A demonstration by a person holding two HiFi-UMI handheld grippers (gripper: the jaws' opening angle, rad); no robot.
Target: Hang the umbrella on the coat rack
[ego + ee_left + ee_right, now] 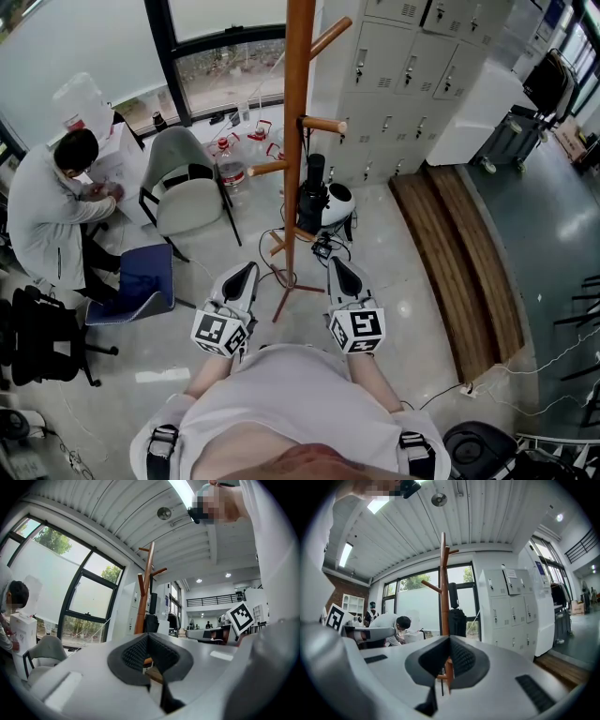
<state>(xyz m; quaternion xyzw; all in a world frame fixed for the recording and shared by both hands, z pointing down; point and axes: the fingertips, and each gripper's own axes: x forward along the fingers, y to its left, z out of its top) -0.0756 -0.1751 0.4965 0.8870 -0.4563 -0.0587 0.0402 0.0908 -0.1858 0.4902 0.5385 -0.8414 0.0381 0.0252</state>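
The wooden coat rack [298, 141] stands straight ahead of me, with pegs sticking out to both sides. A slim black folded umbrella [453, 596] hangs against its pole [146, 588], just above a bulky black thing [311, 208]. My left gripper [246, 269] and right gripper [336, 262] are held level side by side, short of the rack's base. Both point at the rack. The left gripper's pads [136, 653] meet at the tip with nothing between them. The right gripper's pads [461, 658] are also together and hold nothing.
A person in white [52, 211] sits bent over at the left by the window. A grey chair [183, 183] and a blue seat [141, 281] stand left of the rack. White lockers [412, 75] rise behind it, and a wooden bench [459, 253] runs along the right. Cables trail round the rack's foot.
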